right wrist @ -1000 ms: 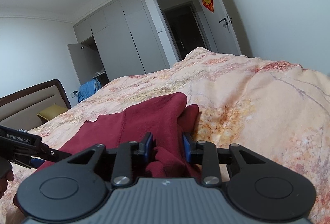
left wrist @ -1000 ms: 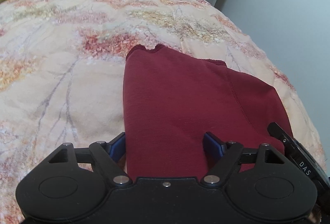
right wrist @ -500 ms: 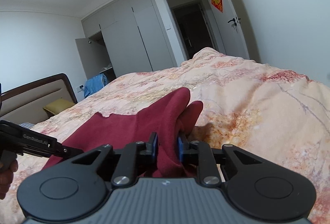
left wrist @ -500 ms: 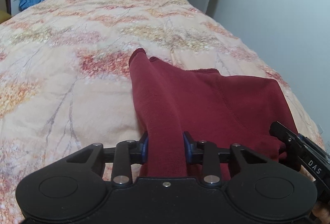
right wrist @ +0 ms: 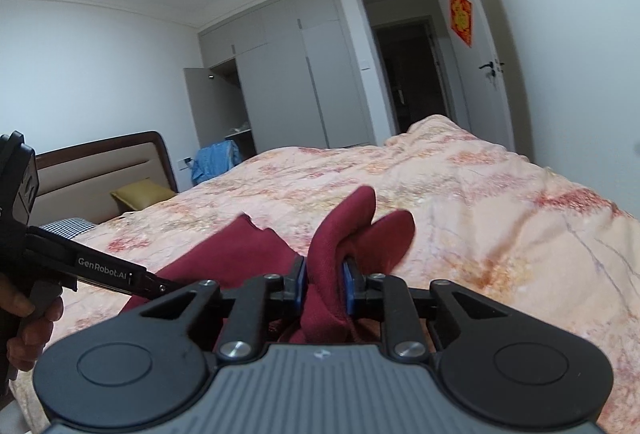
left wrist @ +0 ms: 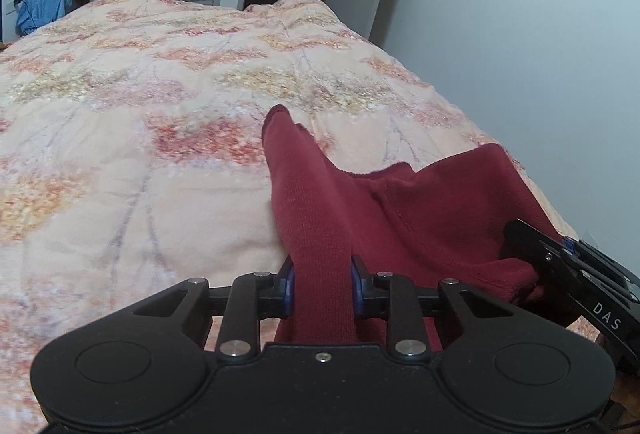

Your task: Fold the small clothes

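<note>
Maroon garment (left wrist: 400, 218) is soft, light knit, droops wherever unsupported, so corners and hems are my handholds. It lies on the bed (left wrist: 160, 114), near the edge by the wall, long axis running away from me toward the doorway. My left claw (left wrist: 322, 288) is closing, pads squeezing a bunched fold. Right claw (right wrist: 324, 288) is clamped on the other corner, flaps poking up.

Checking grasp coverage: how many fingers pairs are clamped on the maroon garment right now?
2. The left gripper pinches the near-left edge of the maroon garment; the right gripper pinches its right edge. The left jaws are closing further on the cloth.
</note>
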### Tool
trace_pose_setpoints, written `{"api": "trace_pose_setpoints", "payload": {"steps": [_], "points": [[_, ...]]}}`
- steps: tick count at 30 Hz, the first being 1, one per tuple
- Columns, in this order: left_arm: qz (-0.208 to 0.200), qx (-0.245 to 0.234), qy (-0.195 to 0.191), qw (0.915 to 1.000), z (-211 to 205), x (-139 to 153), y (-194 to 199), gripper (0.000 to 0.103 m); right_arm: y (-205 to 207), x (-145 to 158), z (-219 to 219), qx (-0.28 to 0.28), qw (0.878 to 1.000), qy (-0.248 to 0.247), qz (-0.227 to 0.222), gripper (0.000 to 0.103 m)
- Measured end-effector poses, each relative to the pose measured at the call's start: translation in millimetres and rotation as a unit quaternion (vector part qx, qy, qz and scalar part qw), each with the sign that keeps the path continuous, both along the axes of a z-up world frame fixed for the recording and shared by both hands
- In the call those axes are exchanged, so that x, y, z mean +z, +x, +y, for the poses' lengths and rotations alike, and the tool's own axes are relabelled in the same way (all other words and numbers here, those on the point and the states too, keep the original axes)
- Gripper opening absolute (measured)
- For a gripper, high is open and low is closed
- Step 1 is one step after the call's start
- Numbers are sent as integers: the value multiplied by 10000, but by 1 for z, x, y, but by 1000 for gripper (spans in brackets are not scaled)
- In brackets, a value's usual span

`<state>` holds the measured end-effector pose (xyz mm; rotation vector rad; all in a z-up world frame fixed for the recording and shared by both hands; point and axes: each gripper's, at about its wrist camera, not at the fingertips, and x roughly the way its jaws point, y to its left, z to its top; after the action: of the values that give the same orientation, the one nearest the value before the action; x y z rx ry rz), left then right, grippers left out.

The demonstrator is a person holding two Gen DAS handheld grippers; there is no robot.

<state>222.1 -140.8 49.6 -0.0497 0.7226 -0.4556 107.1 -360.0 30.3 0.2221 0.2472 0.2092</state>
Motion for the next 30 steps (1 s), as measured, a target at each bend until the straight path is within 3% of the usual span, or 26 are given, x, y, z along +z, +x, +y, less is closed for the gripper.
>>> {"api": "trace_pose_setpoints", "payload": {"steps": [6,11,14,17,22,25,30], "points": [[-138,174,65,9997,32,10,2,27,22,11,36,462,9988,-57,-176,21],[-500,524,184,9972,60,25,12,27,54,33,76,897,9939,-185,-614,20],[-791,745,380,9934,76,34,22,27,78,43,101,1176,9897,-225,-785,8],[-771,830,384,9928,90,34,36,27,100,49,123,1302,9875,-239,-860,8],[-489,782,421,9948,102,5,38,27,109,37,136,1189,9921,-226,-331,10],[-421,800,323,9954,112,-8,33,27,87,16,124,899,9952,-346,182,10],[-262,860,112,9959,123,-15,34,28,43,-10,89,488,9945,-45,924,11]]}}
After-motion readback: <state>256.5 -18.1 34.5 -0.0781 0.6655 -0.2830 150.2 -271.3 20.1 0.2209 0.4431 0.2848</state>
